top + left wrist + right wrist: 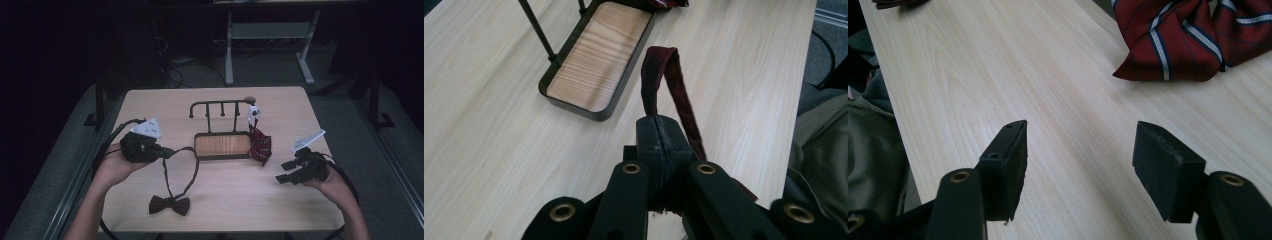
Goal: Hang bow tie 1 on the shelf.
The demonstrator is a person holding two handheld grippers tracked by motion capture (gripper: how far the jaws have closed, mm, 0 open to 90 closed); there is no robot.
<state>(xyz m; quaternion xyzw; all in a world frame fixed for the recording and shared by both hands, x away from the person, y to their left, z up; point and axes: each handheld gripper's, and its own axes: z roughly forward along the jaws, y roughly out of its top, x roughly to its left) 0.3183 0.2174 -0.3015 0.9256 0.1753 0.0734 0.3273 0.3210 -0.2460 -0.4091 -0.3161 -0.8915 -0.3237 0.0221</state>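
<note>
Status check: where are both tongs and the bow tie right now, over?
Left tongs shut on bow tie strap. Right tongs open, over bare table. Bow flat on table; rack just beyond strap.

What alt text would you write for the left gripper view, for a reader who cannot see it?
The left gripper, jaws shut, pinches the dark red strap of a bow tie, looped above a light wooden table. Behind it stands a black-framed stand with a wooden tray.

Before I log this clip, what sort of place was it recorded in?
Probably a lab or workshop recording station, not a home: a light wooden table in a dark room, cables on the floor behind it, a white metal desk frame beyond, and staged props, a small hanger rack and bow tie.
</note>
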